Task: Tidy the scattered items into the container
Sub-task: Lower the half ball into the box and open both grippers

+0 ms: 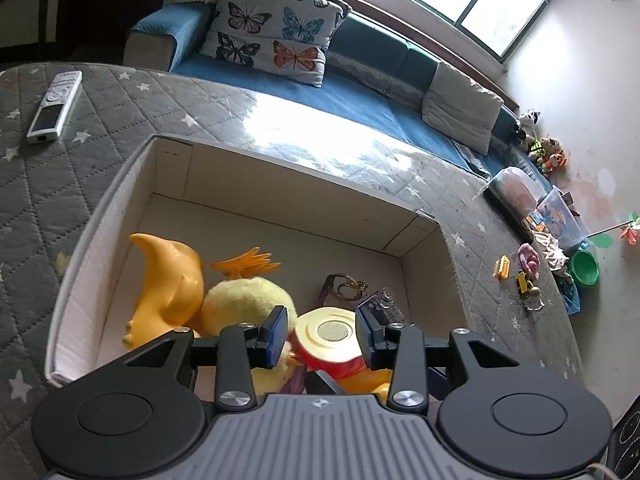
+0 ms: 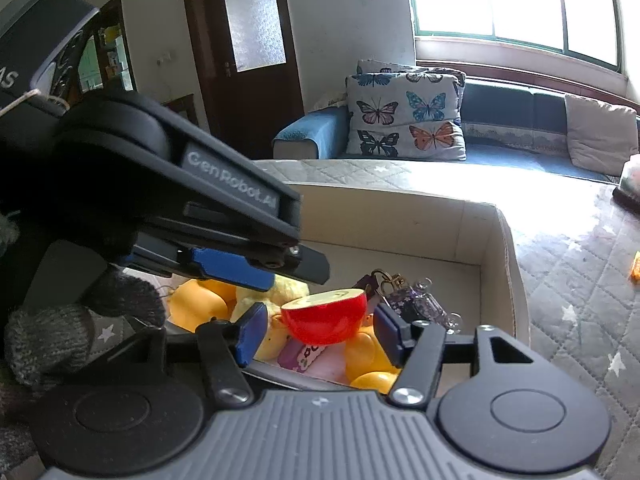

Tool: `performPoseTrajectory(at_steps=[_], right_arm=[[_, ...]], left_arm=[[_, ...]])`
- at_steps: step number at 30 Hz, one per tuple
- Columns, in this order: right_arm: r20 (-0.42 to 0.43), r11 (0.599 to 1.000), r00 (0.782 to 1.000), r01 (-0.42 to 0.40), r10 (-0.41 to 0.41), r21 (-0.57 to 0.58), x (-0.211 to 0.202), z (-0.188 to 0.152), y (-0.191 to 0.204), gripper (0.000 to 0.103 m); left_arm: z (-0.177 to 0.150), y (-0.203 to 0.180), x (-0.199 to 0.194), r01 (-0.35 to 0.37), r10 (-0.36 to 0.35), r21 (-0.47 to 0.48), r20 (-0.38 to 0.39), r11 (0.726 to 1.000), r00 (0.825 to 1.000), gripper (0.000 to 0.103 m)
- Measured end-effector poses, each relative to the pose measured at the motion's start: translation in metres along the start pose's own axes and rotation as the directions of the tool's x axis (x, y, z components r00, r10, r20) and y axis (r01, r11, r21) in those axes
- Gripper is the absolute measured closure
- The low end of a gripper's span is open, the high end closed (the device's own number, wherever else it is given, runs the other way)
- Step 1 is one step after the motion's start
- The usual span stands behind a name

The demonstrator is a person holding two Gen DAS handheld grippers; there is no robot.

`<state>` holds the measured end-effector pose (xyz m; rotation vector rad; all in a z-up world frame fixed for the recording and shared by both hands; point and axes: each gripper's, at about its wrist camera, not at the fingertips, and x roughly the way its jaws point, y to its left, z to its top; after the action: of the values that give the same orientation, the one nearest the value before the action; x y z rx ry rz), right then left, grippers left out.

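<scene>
Nearest the lens in both views was each tool's own grey ribbed body, with the blue-padded jaws reaching out over the open cardboard box. The left gripper had its jaws spread wide, one pad on either side of the red half-apple toy without touching it; nothing was clamped. The right gripper was likewise wide open, framing the same toy from the near side and holding nothing, while the left tool's dark body crossed over the box at the left of its view.

The half-apple sat cut face up on top of the heap in the box, resting on the yellow plush duck and other yellow toys, so it looked set down rather than gripped. An orange plastic toy leaned against the box's left wall, and a key ring and a small clear trinket lay toward the right wall.

Outside the box, a remote control lay on the quilted grey bed at far left, and small toys were scattered at far right, so some tidying seemed left.
</scene>
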<state>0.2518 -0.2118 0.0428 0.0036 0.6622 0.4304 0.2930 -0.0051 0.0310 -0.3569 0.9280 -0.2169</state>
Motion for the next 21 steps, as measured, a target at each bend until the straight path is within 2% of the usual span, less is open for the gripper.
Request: performPoseTrajectory(at_steps=[7,10,13,21], right_arm=[[0.02,1.0,1.0,0.008,-0.008,0.007,-0.014,-0.003,0.002,0.041],[0.033,1.0,0.999,0.01,-0.011,0.007,-0.021,-0.004,0.004,0.032],[0.047,1.0,0.999,0.014,-0.014,0.002,-0.028,-0.005,0.007,0.032],[0.068,1.0,0.997,0.021,-0.022,0.008,-0.047,-0.012,0.014,0.021]], left_arm=[[-0.009,0.005,-0.019,-0.011,0.011,0.001,0.037,1.0,0.999,0.063],[-0.014,0.005,-0.028,-0.015,0.014,0.01,0.057,1.0,0.998,0.063],[-0.021,0.004,-0.037,-0.019,0.018,0.02,0.074,1.0,0.997,0.063],[-0.039,0.004,-0.056,-0.037,0.032,0.044,0.107,0.998,0.994,0.063]])
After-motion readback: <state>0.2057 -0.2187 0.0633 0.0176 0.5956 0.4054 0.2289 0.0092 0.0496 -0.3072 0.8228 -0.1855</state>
